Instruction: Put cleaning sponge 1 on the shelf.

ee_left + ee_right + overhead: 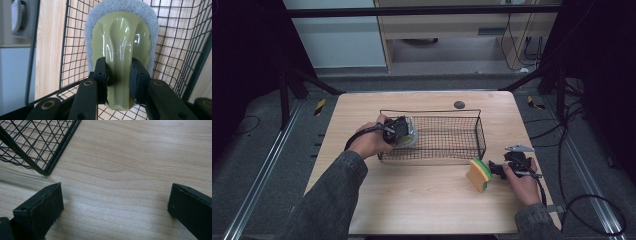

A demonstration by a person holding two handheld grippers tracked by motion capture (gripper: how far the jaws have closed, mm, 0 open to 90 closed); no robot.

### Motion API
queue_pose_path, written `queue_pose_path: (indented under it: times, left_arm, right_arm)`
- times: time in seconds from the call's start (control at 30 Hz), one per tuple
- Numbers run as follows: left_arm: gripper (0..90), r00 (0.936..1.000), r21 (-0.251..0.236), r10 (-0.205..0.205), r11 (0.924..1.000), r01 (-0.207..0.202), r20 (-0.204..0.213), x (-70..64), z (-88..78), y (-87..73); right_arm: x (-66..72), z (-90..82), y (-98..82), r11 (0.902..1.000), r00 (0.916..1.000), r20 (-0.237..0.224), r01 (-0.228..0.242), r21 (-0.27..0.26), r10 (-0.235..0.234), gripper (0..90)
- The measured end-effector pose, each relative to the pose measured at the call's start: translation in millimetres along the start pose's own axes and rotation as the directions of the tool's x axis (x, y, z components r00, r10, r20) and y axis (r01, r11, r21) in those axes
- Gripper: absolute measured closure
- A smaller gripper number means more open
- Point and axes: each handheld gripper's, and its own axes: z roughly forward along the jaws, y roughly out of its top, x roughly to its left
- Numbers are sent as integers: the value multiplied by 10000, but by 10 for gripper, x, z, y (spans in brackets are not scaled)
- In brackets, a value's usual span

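A black wire basket [481, 131] stands on the middle of the wooden table [422, 195]. My left gripper [398, 131] reaches over the basket's left end, shut on the glossy pale-green handle of a scrubber [122, 32] with a grey-white pad around its edge. The scrubber [410, 138] hangs inside the basket [72, 50], close to its left wall. A yellow sponge with a green top [479, 175] stands on edge in front of the basket's right corner. Just right of the sponge, my right gripper [498, 169] rests low over the table. In the right gripper view its jaws [116, 202] stand open over bare wood.
A small dark round disc [459, 104] lies on the table behind the basket. The basket's corner [37, 157] lies ahead and left of the right gripper. Black stand legs and cables [572, 130] flank the table on the floor.
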Motion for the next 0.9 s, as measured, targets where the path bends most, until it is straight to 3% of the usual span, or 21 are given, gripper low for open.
queue_pose_path:
  times: [0.27, 0.6, 0.9]
  left_arm:
    - [704, 9990, 66, -271, 9996, 269, 342, 16, 62, 7]
    - [704, 9961, 250, -310, 9993, 290, 828, 25, 157, 16]
    - [698, 9962, 107, -391, 9992, 384, 774, 23, 177, 19]
  right_arm:
    - [0, 0, 0, 10000, 10000, 1, 7, 1, -7, 4]
    - [0, 0, 0, 10000, 10000, 2, 8, 1, -8, 4]
    - [-1, 0, 0, 10000, 10000, 1, 7, 1, -7, 4]
